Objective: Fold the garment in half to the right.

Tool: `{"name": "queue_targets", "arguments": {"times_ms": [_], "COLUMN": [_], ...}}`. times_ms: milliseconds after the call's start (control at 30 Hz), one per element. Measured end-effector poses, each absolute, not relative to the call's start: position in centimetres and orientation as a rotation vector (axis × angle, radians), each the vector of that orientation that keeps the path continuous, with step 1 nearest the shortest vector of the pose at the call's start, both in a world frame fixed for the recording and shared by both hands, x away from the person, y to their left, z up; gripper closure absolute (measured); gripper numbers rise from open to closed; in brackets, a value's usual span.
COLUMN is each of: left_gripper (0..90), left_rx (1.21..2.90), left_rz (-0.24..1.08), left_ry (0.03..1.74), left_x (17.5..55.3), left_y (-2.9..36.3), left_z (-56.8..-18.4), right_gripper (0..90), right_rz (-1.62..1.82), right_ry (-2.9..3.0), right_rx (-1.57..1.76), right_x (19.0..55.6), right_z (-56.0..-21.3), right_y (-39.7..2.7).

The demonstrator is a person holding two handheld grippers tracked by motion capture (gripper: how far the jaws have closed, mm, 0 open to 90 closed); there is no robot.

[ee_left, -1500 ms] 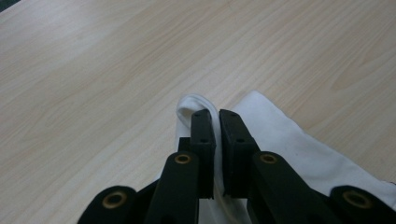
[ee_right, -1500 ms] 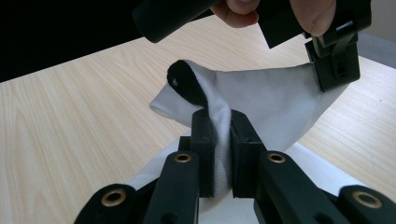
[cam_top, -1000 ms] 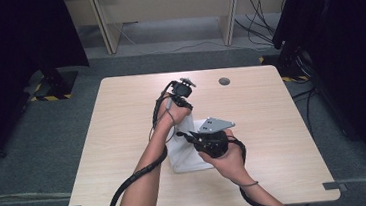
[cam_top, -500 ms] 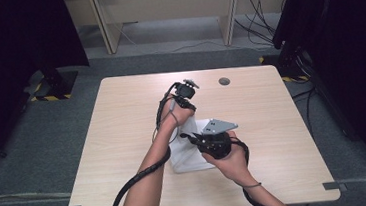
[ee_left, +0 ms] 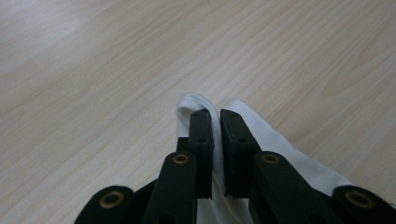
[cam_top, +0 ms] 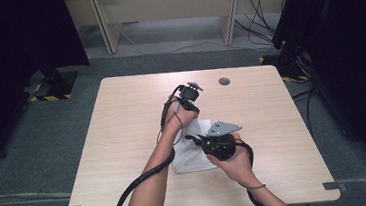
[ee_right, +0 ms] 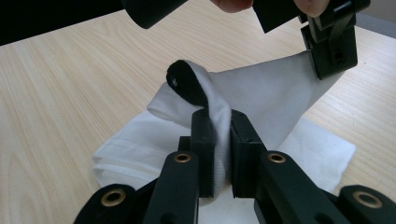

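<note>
A white cloth lies partly folded on the middle of the wooden table. My left gripper is shut on one edge of the cloth, held up over its far side. In the right gripper view the left gripper hangs at the upper right, pulling a sheet of cloth taut. My right gripper is shut on a raised fold of the cloth nearer the front. A dark rounded thing shows under that fold; I cannot tell what it is.
A small dark round disc is set into the table's far side. Black cables trail from both grippers off the front edge. Bare tabletop lies to the left and right of the cloth. Desk legs and dark curtains stand beyond the table.
</note>
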State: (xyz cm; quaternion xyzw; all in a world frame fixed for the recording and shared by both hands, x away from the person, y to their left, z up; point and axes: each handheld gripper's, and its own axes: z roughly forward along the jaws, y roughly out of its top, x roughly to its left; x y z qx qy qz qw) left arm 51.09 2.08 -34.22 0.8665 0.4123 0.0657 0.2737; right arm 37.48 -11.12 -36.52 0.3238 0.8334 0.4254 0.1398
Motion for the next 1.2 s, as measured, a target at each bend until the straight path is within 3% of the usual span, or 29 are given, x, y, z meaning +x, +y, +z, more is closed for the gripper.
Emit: {"name": "queue_targets", "arguments": {"times_ms": [1200], "left_gripper": [81.3], "left_rx": [2.337], "left_rz": [0.166], "left_ry": [1.084], "left_x": [51.0], "left_y": [-0.4], "left_z": [-36.3], "right_gripper": [81.9], "right_rz": [1.169], "right_ry": [2.436], "right_rx": [0.974], "right_x": [37.2], "right_z": [-38.2], "right_y": [-13.2]}}
